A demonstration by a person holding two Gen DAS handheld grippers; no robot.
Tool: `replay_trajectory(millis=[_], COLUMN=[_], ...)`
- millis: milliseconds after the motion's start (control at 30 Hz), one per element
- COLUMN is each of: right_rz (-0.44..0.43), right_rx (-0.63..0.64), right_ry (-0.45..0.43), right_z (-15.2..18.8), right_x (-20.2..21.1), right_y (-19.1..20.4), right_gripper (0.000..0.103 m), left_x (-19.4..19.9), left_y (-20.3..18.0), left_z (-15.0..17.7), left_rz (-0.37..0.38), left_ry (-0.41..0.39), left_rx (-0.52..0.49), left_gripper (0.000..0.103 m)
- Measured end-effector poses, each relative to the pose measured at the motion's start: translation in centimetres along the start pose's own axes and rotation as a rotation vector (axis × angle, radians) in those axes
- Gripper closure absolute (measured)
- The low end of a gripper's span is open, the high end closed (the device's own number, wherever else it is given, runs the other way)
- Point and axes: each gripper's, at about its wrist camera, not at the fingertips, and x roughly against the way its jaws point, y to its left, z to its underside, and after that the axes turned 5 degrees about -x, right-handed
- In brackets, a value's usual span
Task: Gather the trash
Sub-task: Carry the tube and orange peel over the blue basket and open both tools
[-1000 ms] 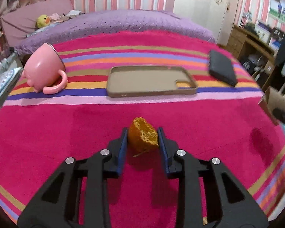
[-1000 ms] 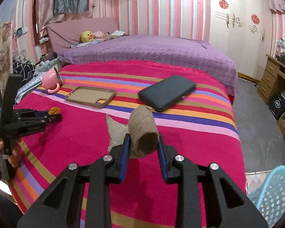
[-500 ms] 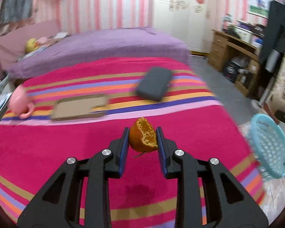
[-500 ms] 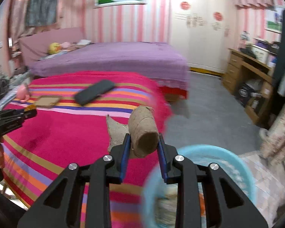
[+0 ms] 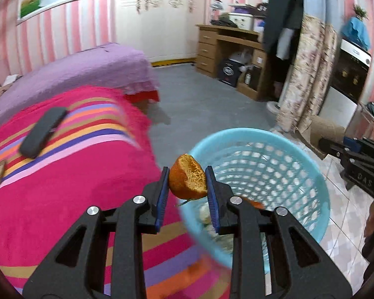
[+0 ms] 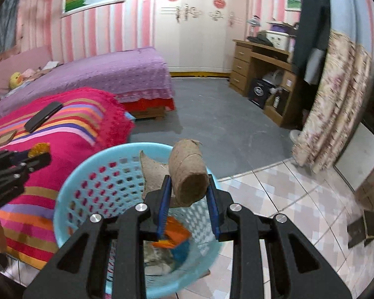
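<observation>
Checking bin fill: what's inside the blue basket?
Blue basket holds an orange-and-blue carton over pale crumpled scraps. The right gripper hides the rest of the bottom.

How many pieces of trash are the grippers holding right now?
2: the orange peel in the left gripper, the cardboard roll in the right gripper, both by the blue basket.

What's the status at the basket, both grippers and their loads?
Left gripper shut on orange peel half, jaws just easing open. Right gripper shut on brown cardboard tube, over light-blue plastic mesh basket. Nothing blocking the drop.
</observation>
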Motion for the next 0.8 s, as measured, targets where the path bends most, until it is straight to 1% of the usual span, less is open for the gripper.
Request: replay_trajectory(millis=[33,67,100,133,167,233,267,367,433,467,500,533,600,633,667,733,800], right_rz=[0.005,0.008,0.012,0.014,0.015,0.016,0.016,0.005,-0.001,0.003,0.005,0.006,0.022,0.025,0.024,0.007,-0.021], right_rx=[-0.007,-0.014,-0.02,-0.022,-0.022,-0.018,-0.018,-0.021,-0.02,-0.018,-0.015,-0.013,-0.011,-0.009,-0.005,0.01,0.017], right_ry=[0.001,0.002,0.003,0.005,0.007,0.009,0.01,0.014,0.02,0.021,0.024,0.031,0.03,0.033,0.036,0.001,-0.035], right_z=[0.1,0.2,0.4,0.5,0.6,0.9,1.0,1.4,1.3,1.3,1.1,1.0,0.9,0.8,0.6,0.4,0.2], right_x=[-0.1,-0.2,-0.3,-0.4,-0.5,-0.7,-0.7,-1.1,-1.6,-1.9,-2.2,-2.5,-2.4,-2.0,-1.4,0.8,3.5], right_y=[-0.3,-0.6,-0.9,-1.1,-1.1,-1.0,-1.0,-0.3,0.4,0.8,1.3,1.8,2.5,3.0,3.6,5.0,6.7], right_gripper=[0.075,0.075,0.075,0.075,0.075,0.075,0.075,0.074,0.068,0.065,0.047,0.026,0.02,0.016,0.013,0.004,0.004], left_x=[-0.3,-0.9,-1.2,-1.5,-1.4,-1.0,-0.7,1.1,2.6,3.6,4.3,5.5,7.1,8.2,9.0,11.6,13.5], left_y=[-0.4,-0.9,-1.2,-1.4,-1.2,-0.5,0.1,1.9,3.2,4.1,4.8,5.8,7.2,7.9,8.4,9.8,10.6], left_z=[-0.1,-0.3,-0.4,-0.6,-0.7,-0.7,-0.6,-0.2,0.3,0.6,0.9,1.5,2.0,2.5,2.8,3.8,4.7], left_rz=[0.016,0.036,0.034,0.007,0.004,0.014,0.004,-0.085,-0.122,-0.126,-0.13,-0.145,-0.172,-0.192,-0.208,-0.243,-0.273], left_ry=[0.006,0.019,0.03,0.028,0.024,0.027,0.026,-0.002,-0.02,-0.027,-0.03,-0.035,-0.042,-0.052,-0.06,-0.09,-0.108], left_rx=[0.004,0.007,0.006,0.018,0.026,0.041,0.047,0.017,0.009,0.017,0.026,0.044,0.049,0.045,0.043,0.048,0.047], left_gripper=[0.071,0.057,0.034,0.025,0.016,0.015,0.013,0.01,0.009,0.009,0.009,0.009,0.006,0.006,0.006,0.006,0.006])
